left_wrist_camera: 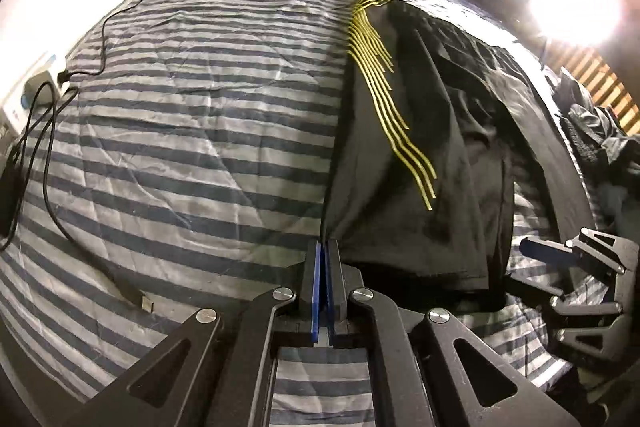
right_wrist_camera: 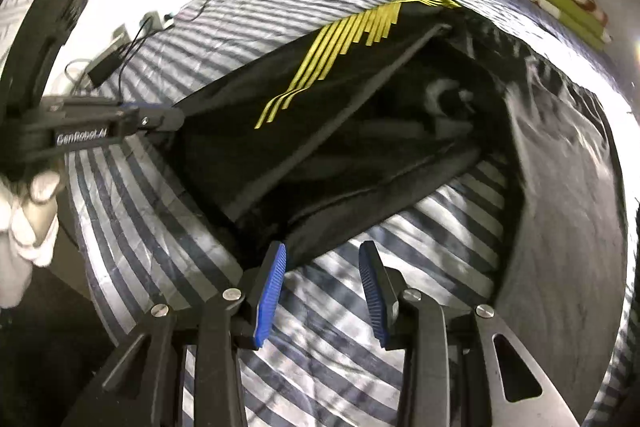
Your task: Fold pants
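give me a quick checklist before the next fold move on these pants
1. Left tongs shut on the black pants with yellow stripes: ok.
2. Right tongs gripping the pants hem: not ok, open, hem beside the left pad.
3. Pants lying flat: not ok, bunched in the middle.
4. Black cable apart from the pants: ok.
5. Striped bedsheet bare beside the pants: ok.

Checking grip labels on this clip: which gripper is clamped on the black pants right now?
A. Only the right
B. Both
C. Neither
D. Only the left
D. The left gripper is pinched shut on the edge of the black pants, while the right gripper stands open over the striped bedsheet, with nothing between its pads.
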The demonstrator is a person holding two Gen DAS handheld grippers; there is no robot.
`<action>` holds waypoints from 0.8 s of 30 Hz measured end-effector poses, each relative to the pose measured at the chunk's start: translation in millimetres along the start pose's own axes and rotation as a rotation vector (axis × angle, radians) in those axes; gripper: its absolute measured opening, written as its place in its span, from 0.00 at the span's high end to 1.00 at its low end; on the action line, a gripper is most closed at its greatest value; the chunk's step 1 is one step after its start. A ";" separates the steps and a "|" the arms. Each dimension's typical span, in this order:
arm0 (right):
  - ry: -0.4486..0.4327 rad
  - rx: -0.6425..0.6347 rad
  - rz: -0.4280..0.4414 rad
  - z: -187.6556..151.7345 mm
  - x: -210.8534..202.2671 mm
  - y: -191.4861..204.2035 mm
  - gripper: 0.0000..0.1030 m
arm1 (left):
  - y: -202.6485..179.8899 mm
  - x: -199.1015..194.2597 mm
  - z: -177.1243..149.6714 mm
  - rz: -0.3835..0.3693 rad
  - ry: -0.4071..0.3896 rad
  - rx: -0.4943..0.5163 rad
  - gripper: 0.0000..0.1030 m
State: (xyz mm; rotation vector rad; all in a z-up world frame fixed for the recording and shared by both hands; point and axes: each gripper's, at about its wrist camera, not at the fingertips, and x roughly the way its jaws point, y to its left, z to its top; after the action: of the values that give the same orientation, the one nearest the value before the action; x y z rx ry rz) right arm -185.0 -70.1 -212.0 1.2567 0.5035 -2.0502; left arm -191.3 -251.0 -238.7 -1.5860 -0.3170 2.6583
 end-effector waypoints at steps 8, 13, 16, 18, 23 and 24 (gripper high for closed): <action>-0.015 -0.062 -0.042 8.2 10.1 16.2 0.66 | -7.7 5.9 0.3 0.016 0.019 0.034 0.99; -0.019 -0.062 -0.035 7.5 14.0 13.7 0.99 | -2.6 2.0 -3.1 0.007 0.010 0.024 0.99; -0.072 0.002 -0.015 0.1 -5.6 3.3 0.99 | 3.3 -0.6 -4.5 0.005 0.003 0.008 0.99; -0.110 0.073 0.025 -11.3 -24.1 -8.7 0.99 | 7.7 -1.8 -5.2 0.005 0.003 -0.006 0.99; -0.152 0.253 0.093 -47.2 -44.2 -42.0 1.00 | 16.2 -5.7 -8.7 -0.002 -0.002 -0.031 0.99; -0.131 0.251 0.095 -50.9 -40.5 -43.2 0.99 | 16.6 -5.2 -9.2 0.021 0.000 -0.027 0.99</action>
State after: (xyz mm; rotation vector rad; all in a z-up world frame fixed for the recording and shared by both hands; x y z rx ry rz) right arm -171.3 5.9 -200.4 1.2507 0.1258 -2.1461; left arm -179.5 -266.5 -241.5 -1.6060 -0.3400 2.6812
